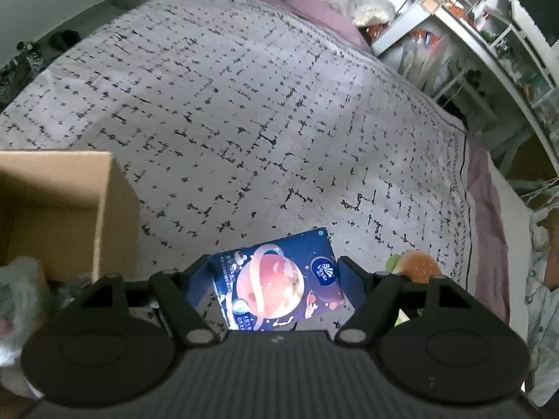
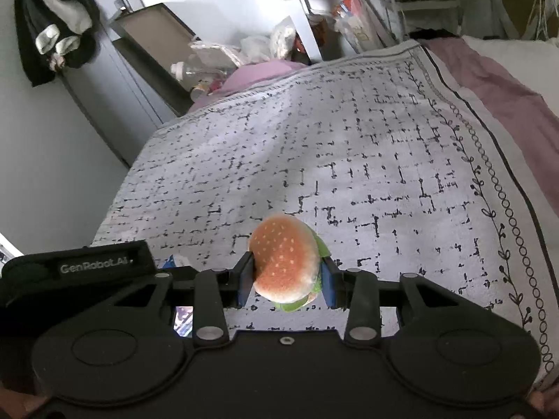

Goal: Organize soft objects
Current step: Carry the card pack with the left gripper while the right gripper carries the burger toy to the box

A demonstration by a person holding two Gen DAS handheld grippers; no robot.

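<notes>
The cardboard box [image 1: 59, 209] stands on the bed's patterned blanket [image 1: 262, 122]; right of it the left gripper [image 1: 276, 279] clamps a blue tissue pack [image 1: 279, 286], light and squashy, by its sides. Further right of the box, the right gripper [image 2: 287, 279] pinches a plush burger [image 2: 286, 265] across its bun, which looks soft and likely to deform.

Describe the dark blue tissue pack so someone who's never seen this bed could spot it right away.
Start from the grey-white bedspread with black dashes, then find the open brown cardboard box at its near edge. Just beside it, between the left gripper fingers, is the flat dark blue tissue pack. Unlike the round plush hamburger nearby, it is rectangular, glossy, printed with a pink ringed planet.
</notes>
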